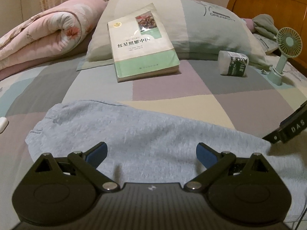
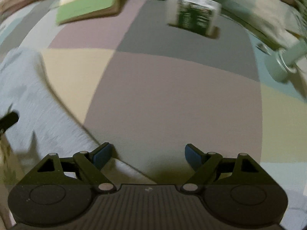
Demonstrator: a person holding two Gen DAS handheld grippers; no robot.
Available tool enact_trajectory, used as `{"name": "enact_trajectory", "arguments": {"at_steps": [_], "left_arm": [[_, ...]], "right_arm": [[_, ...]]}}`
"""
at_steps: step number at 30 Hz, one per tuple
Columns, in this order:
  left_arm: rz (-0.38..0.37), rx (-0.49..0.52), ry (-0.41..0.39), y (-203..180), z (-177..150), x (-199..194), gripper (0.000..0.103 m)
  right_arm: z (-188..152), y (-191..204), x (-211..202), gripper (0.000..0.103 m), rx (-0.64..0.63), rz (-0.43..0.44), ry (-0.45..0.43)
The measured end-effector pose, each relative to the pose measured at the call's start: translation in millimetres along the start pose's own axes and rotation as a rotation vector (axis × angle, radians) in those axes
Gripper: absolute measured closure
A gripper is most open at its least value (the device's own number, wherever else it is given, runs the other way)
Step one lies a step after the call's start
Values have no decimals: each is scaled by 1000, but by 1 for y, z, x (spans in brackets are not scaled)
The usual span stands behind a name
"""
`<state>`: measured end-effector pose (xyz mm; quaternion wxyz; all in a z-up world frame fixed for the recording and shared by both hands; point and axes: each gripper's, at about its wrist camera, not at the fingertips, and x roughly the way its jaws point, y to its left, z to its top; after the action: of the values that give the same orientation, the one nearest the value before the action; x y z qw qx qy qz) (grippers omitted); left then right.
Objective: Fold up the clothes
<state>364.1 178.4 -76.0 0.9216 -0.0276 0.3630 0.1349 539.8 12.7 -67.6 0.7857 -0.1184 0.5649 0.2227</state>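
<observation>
A light grey-blue garment lies flat on the patchwork bedsheet. My left gripper hovers over its near part, open and empty, blue pads wide apart. The garment also shows in the right wrist view, at the left. My right gripper is open and empty at the garment's right edge, its left pad over the cloth and its right pad over the bare sheet. Part of the right gripper's body shows at the right edge of the left wrist view. The right wrist view is motion-blurred.
A book leans on a pillow at the back. A rolled pink quilt lies back left. A small white packet and a green desk fan stand at the right. A wooden headboard is behind.
</observation>
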Motion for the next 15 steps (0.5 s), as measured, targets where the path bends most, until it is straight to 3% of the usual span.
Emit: {"name": "enact_trajectory", "arguments": {"at_steps": [2, 12, 15], "left_arm": [[-6, -5, -10, 1, 1, -3, 4], [-34, -25, -28, 0, 3, -6, 4], [-46, -23, -20, -2, 2, -3, 4]], "right_arm": [[-7, 6, -7, 16, -1, 76, -10], [-70, 58, -32, 16, -154, 95, -142], [-87, 72, -31, 16, -229, 65, -164]]}}
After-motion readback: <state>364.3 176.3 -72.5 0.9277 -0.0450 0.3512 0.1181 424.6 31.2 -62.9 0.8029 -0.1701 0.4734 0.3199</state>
